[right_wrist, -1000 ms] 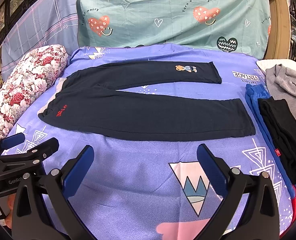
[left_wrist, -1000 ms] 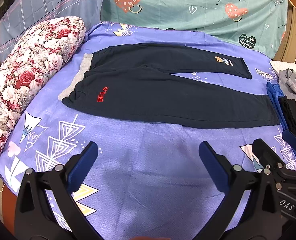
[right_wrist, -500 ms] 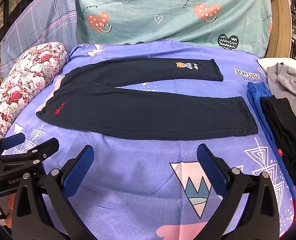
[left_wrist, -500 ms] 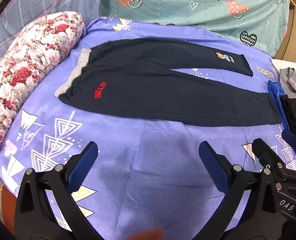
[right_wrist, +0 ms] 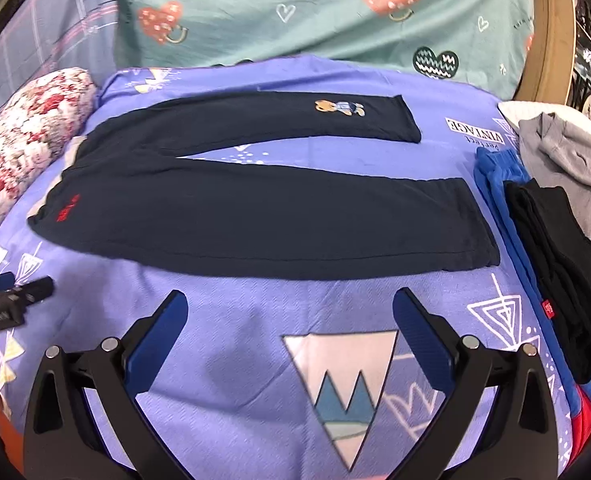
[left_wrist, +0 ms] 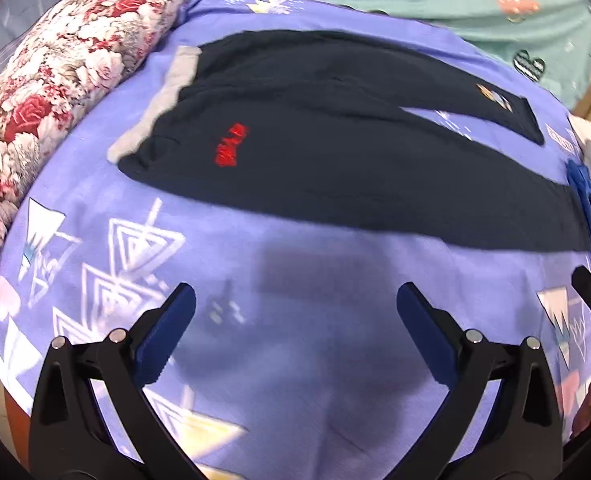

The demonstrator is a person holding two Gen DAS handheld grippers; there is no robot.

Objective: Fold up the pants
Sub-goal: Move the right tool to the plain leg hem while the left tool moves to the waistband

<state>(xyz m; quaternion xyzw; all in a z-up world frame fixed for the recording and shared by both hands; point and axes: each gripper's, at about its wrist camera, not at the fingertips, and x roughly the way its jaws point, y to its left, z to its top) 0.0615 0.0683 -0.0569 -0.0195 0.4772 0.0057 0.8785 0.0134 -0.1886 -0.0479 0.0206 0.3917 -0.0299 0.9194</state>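
Note:
Dark navy pants [left_wrist: 335,160] [right_wrist: 255,216] lie flat on a purple patterned bedsheet [left_wrist: 295,340] [right_wrist: 255,320], with the grey waistband [left_wrist: 163,100] at the left and both legs spread toward the right. Red lettering [left_wrist: 231,150] marks the hip and a small bear patch [right_wrist: 337,107] marks the far leg. My left gripper [left_wrist: 295,304] hovers open over bare sheet just short of the near leg. Over the sheet in front of the near leg's hem end, my right gripper [right_wrist: 289,312] is open too. Neither one touches the pants.
A floral bolster [left_wrist: 43,92] lies along the left side. A teal heart-print cloth [right_wrist: 315,8] hangs at the back. Folded black [right_wrist: 567,260], blue [right_wrist: 499,184] and grey [right_wrist: 567,152] clothes are stacked at the right edge.
Both grippers have moved forward and lower toward the pants, which now fill more of each view. The left one has moved faster, blurring its view. Both stay open.

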